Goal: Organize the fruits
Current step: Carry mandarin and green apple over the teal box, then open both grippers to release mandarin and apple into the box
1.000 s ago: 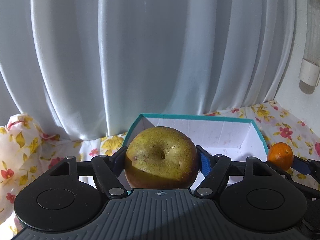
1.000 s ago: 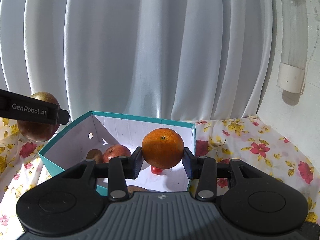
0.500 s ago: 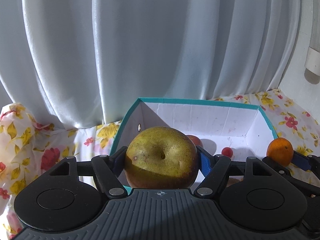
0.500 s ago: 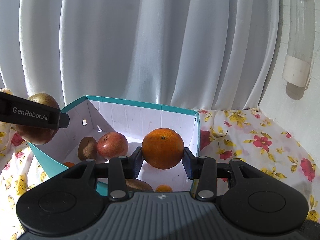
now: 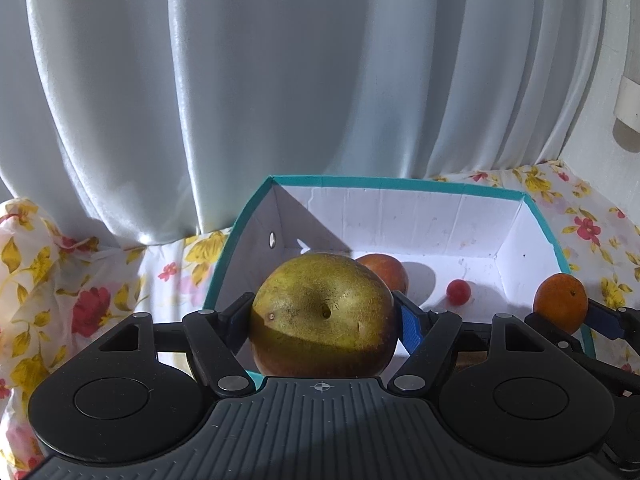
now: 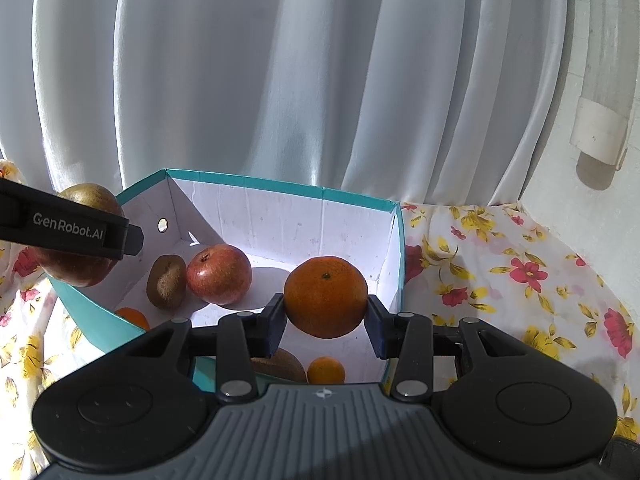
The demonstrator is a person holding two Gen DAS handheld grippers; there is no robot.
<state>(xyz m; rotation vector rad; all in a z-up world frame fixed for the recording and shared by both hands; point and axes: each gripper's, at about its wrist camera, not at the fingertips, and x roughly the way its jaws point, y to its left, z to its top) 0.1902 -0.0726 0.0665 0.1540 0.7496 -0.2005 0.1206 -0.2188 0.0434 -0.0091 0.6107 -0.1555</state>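
Observation:
My left gripper [image 5: 325, 316] is shut on a big yellow-brown pear [image 5: 324, 314] and holds it above the near left edge of a teal box [image 5: 400, 182] with white inside walls. My right gripper [image 6: 326, 316] is shut on an orange [image 6: 326, 297] and holds it over the box's right half [image 6: 280, 186]. In the right wrist view the box holds a red apple [image 6: 219, 274], a kiwi [image 6: 166, 282], a small orange [image 6: 326, 370] and other fruit. A small red fruit [image 5: 458, 291] lies on the box floor. The pear also shows in the right wrist view [image 6: 78, 236].
The box stands on a flowered cloth [image 6: 500, 276]. White curtains [image 5: 280, 80] hang right behind it. A white wall with a pipe [image 6: 600, 120] is at the right. The cloth bunches up at the far left [image 5: 36, 264].
Both grippers have moved forward and higher over the box with their fruits held. More of the box's inside and its fruits now shows.

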